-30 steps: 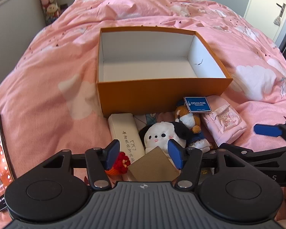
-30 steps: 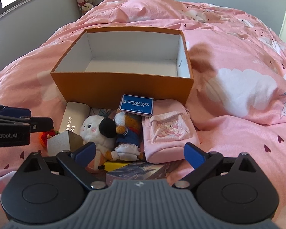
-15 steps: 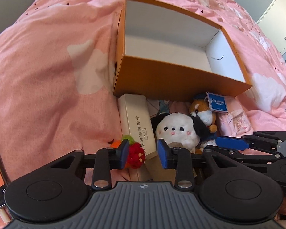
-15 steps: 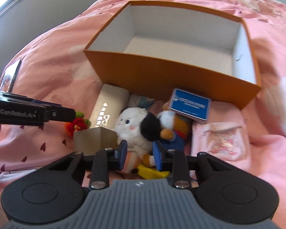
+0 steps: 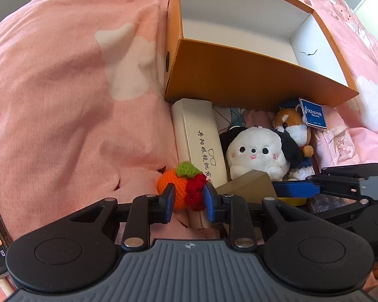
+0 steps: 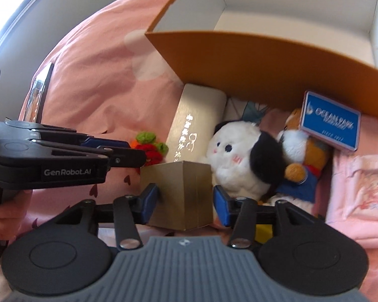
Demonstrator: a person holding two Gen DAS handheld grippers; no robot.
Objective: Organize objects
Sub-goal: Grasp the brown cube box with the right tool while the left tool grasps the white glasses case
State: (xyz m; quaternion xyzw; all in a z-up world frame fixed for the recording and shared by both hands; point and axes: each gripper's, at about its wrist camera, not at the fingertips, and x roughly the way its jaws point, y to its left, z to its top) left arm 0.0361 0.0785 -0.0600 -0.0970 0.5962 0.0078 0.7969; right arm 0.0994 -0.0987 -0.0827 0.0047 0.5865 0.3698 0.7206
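Observation:
An empty orange box (image 5: pixel 244 75) with a white inside lies on the pink bed; it also shows in the right wrist view (image 6: pixel 277 58). In front of it lie a cream glasses case (image 5: pixel 199 141), a white plush (image 5: pixel 257 151), a dog plush (image 5: pixel 294 130) with a blue Ocean Park tag (image 6: pixel 330 123), and a pink pouch (image 6: pixel 360 188). My left gripper (image 5: pixel 187 201) is closed around a crocheted orange-and-red fruit toy (image 5: pixel 181 188). My right gripper (image 6: pixel 185 201) has its pads on both sides of a small gold box (image 6: pixel 179 191).
A phone (image 6: pixel 39 93) lies on the quilt at the left. A yellow object (image 6: pixel 264 231) and a dark item (image 5: pixel 325 201) lie under the plushes near the right gripper. The pink quilt (image 5: pixel 75 100) spreads to the left of the box.
Both grippers moved down and forward into the pile. The left jaws closed on the crocheted fruit toy. The right gripper shifted left and now has its jaws around the gold box.

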